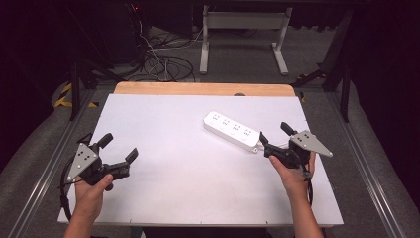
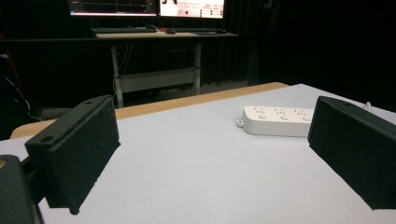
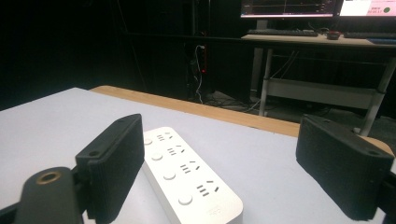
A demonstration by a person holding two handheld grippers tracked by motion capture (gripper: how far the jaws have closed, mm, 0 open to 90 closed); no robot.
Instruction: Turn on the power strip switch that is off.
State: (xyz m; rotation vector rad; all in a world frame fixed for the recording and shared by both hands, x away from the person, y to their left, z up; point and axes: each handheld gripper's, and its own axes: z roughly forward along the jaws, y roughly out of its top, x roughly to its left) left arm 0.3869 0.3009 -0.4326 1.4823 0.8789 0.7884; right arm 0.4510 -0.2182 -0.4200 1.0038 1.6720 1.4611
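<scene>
Your right tool (image 1: 275, 139), jaws wide, sits beside the rigid white plastic power strip (image 1: 232, 130); grip across its narrow body (likely slippery); left tool (image 1: 119, 147) wide, far off.

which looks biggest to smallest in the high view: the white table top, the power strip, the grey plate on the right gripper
1. white table top, by far the largest.
2. power strip.
3. grey plate on the right gripper, somewhat shorter than the strip; it sits higher, nearer the camera, so its true size may be smaller still.
</scene>
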